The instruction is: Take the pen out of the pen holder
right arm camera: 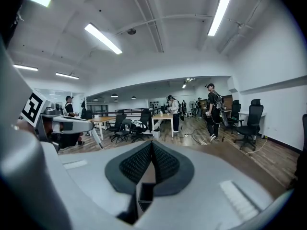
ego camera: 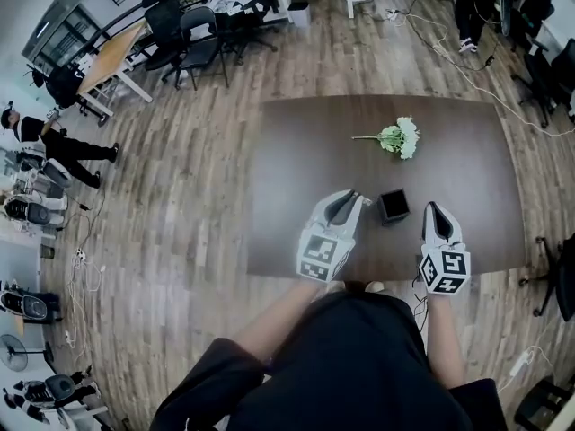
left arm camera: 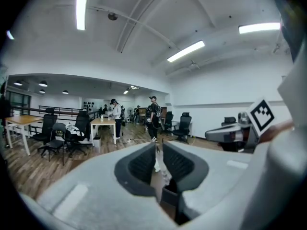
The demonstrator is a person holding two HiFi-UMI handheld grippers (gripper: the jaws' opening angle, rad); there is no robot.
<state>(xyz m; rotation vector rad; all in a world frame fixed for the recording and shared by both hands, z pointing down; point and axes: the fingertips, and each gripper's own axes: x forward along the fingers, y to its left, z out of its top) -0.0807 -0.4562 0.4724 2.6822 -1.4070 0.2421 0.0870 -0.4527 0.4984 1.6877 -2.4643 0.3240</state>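
Note:
The black square pen holder [ego camera: 393,206] stands on the dark brown table [ego camera: 296,151] near its front edge, between my two grippers. My left gripper [ego camera: 361,196] hovers just left of the holder, raised off the table. Its pads stand a narrow gap apart, and a thin dark pen [left arm camera: 157,147] is pinched upright at the tips of this left gripper [left arm camera: 158,150]. Below the pads the holder [left arm camera: 171,195] shows. My right gripper [ego camera: 431,206] is to the right of the holder, its pads meeting at the tips of the gripper [right arm camera: 152,145] with nothing between. The holder [right arm camera: 145,194] shows beneath them.
A small bunch of white and green flowers [ego camera: 400,137] lies on the table behind the holder. Office chairs and desks [ego camera: 193,34] stand on the wooden floor beyond the table, and people stand far off in the room.

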